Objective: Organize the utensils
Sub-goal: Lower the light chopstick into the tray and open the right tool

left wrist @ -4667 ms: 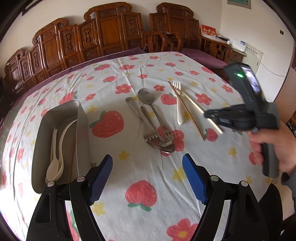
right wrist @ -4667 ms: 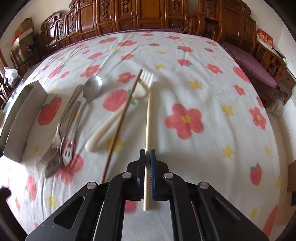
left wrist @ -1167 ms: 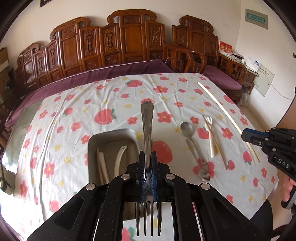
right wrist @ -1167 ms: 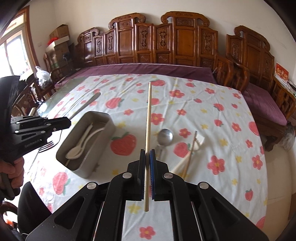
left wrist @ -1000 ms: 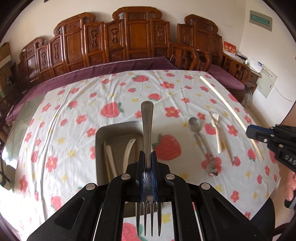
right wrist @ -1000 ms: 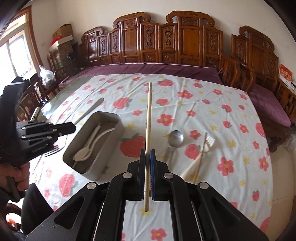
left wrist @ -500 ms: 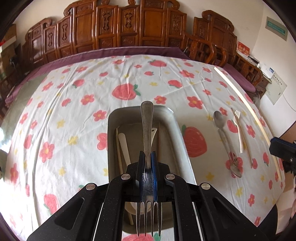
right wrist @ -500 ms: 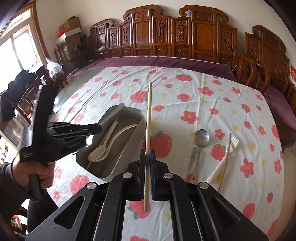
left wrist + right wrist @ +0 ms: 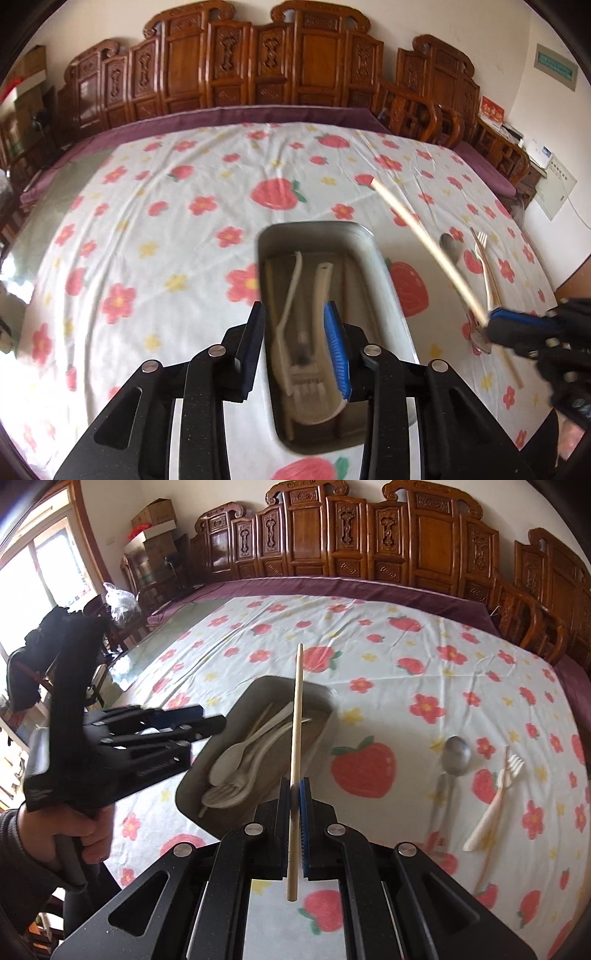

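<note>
A grey metal tray [image 9: 384,273] sits on the flowered tablecloth and holds cream spoons and a metal fork [image 9: 301,369]. My left gripper [image 9: 295,347] is open just above the tray, with the fork lying below its fingers. It also shows in the right wrist view [image 9: 207,720]. My right gripper [image 9: 293,812] is shut on a pale chopstick [image 9: 296,716] that points out over the tray [image 9: 325,738]. The same gripper [image 9: 495,321] and chopstick [image 9: 424,240] appear at the right of the left wrist view.
A metal spoon [image 9: 456,757], a cream fork [image 9: 498,794] and a brown chopstick [image 9: 487,849] lie on the cloth to the right of the tray. Carved wooden chairs [image 9: 369,528] line the table's far side.
My left gripper has opened and let the metal fork drop into the tray. My right gripper has carried the pale chopstick closer, over the tray.
</note>
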Tool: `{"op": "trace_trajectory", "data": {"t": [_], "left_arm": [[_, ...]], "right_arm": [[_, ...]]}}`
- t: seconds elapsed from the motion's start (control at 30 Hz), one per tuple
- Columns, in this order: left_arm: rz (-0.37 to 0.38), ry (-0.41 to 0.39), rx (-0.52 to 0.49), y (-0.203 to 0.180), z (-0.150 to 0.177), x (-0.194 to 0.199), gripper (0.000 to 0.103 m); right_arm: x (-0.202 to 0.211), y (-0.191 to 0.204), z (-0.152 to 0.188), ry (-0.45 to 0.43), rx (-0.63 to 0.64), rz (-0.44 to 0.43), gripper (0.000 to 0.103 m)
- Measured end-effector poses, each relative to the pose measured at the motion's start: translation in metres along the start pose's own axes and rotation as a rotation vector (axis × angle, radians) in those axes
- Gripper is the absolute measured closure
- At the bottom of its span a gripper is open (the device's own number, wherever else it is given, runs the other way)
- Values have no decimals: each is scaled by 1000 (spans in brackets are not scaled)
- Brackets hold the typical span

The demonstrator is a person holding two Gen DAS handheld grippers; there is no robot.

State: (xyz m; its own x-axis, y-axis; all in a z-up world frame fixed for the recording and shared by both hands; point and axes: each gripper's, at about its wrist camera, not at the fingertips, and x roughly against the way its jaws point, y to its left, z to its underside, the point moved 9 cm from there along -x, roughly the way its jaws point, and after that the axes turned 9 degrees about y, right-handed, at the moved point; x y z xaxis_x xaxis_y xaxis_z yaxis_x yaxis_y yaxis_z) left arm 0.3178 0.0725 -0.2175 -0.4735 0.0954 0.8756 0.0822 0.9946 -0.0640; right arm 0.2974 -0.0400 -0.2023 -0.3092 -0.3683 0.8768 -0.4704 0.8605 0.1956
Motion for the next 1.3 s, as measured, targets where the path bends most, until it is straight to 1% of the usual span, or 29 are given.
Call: {"op": "trace_trajectory", "data": {"t": [0.03,0.1,0.2,0.3,0.37,0.47,0.7,0.83,0.97,1.07,1.17,1.2,1.27,1.3], "left_arm": [[-11,-8,2,5,2,5,70],[-23,-17,7,14,4,13,63],[-35,-33,13,25,8,23,57],[-51,-47,13,33,11,31,53],[-53,-52,16,38,13,35,53],[-49,-63,25,44,15,41,45],[-46,-73,31,49,21,49,40],[-42,-78,31,49,21,51,38],[-42,-84,23,45,20,54,35],[-37,-88,15,39,19,57,32],[-23,-94,7,28,17,60,26],[-17,-95,3,24,16,61,22],[-9,-102,-9,14,15,63,17],[-3,-106,-16,8,15,64,16]], "right_arm": [[-6,5,0,6,-3,-9,97],[-16,12,1,15,-14,-26,97],[-29,21,-1,25,-33,-49,97],[-38,29,-3,26,-29,-46,97],[-43,33,-5,25,-27,-44,97],[-51,37,-9,33,-28,-40,97],[-62,35,-15,37,-39,-30,96],[-62,33,-18,26,-45,-47,95],[-55,29,-14,12,-40,-61,95],[-40,22,-9,-8,-32,-49,95],[-20,11,0,-31,-25,-36,95],[-14,7,3,-37,-22,-30,95],[1,-5,11,-52,-20,-10,95],[7,-11,15,-56,-22,-4,95]]}}
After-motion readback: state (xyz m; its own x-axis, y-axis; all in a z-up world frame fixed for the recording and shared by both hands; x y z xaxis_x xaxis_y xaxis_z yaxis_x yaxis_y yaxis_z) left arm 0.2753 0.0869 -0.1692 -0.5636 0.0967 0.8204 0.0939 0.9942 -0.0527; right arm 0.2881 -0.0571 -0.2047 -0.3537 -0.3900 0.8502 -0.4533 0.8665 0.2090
